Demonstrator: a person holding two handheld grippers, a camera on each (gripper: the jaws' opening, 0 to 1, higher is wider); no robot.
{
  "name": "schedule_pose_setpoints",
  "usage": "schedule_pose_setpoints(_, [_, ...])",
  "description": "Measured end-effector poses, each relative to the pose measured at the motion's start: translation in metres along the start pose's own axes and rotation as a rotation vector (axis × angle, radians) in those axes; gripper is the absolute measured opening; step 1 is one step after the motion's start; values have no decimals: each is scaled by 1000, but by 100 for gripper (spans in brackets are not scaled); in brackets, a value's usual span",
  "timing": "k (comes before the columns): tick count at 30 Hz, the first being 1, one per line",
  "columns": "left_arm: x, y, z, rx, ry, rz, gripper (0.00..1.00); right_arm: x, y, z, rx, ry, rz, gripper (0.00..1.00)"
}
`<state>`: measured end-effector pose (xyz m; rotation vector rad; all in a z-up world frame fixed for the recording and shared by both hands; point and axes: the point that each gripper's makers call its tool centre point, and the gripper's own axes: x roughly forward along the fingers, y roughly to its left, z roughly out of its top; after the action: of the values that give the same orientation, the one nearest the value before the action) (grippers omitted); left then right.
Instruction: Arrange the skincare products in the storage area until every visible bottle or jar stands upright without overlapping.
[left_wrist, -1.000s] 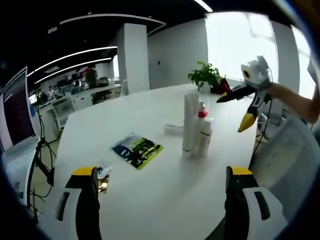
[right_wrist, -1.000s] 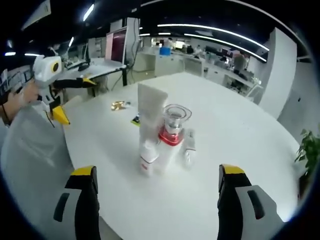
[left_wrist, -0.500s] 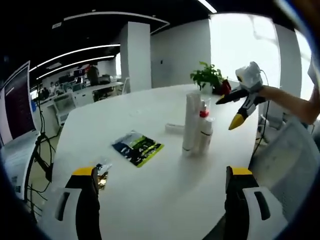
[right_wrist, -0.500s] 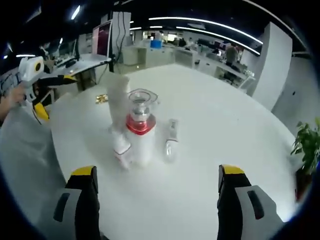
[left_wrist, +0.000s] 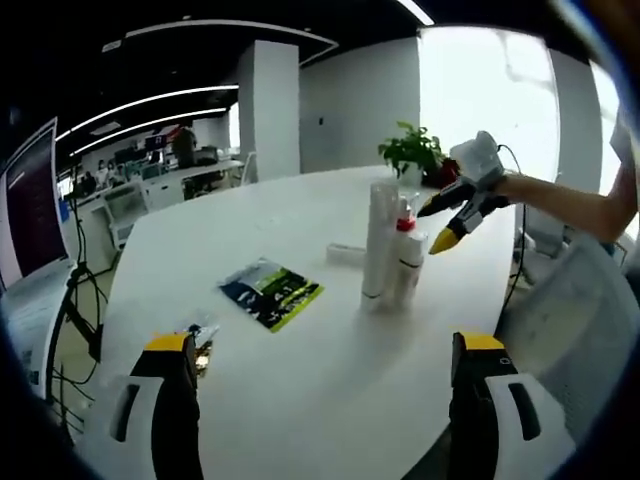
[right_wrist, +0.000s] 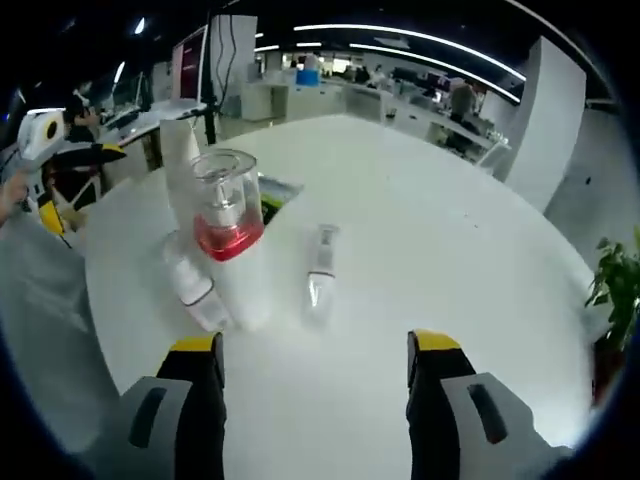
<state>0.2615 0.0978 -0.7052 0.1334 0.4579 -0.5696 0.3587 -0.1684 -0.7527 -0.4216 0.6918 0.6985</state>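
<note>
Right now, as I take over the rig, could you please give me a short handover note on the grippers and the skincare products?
Left gripper: open, empty, held back over the near edge of the white table.
Right gripper: open, empty, just in front of the cluster of products.
Standing upright, close together: tall white tube, pump bottle with red collar, small white bottle.
Lying flat beside them: a small tube.
Also on the table: a green and dark sachet and a small gold packet.
Done: three products upright.
Left: stand the small tube up, probably with the right gripper, clear of the others.
</note>
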Motion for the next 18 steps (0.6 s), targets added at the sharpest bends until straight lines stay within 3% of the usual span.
schedule_pose_setpoints(14, [2, 0, -2, 6, 10, -1, 99, 35, -5, -12, 17, 73, 67, 52])
schedule_pose_setpoints(18, [2, 1, -2, 4, 13, 0, 99, 40, -7, -11, 30, 68, 73, 47])
